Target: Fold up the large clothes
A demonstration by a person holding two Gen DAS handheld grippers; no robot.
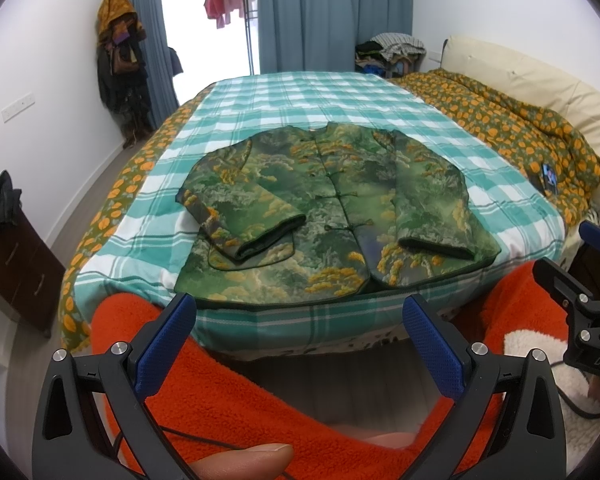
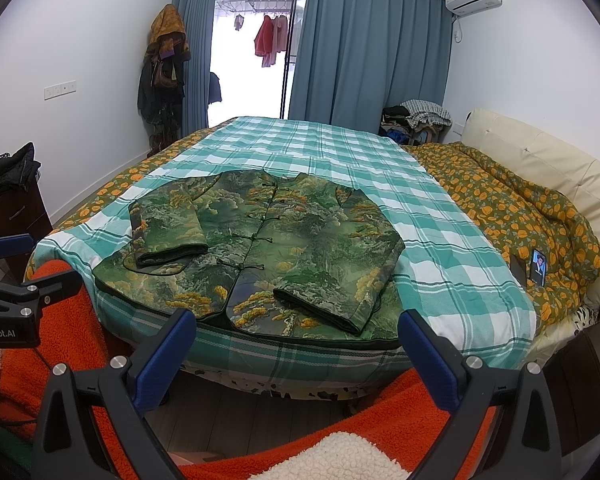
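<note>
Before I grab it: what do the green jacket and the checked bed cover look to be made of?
Green jacket: looks like a woven brocade or printed satin, slightly glossy, with a landscape pattern and knotted cord buttons; its thick sleeve cuffs suggest padding or lining. Checked bed cover: matte woven cloth, probably cotton, with a visible weave and soft creases.

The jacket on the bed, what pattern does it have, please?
The jacket has green landscape print with yellow-orange patches; clearest in right wrist view.

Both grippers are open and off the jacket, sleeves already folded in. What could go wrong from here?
1. The jacket has its hem at the bed's near edge; tugging could slide it off.
2. It looks padded, so lifting the hem may spring the left sleeve open.
3. The left gripper and right gripper might pinch the checked sheet too.
</note>
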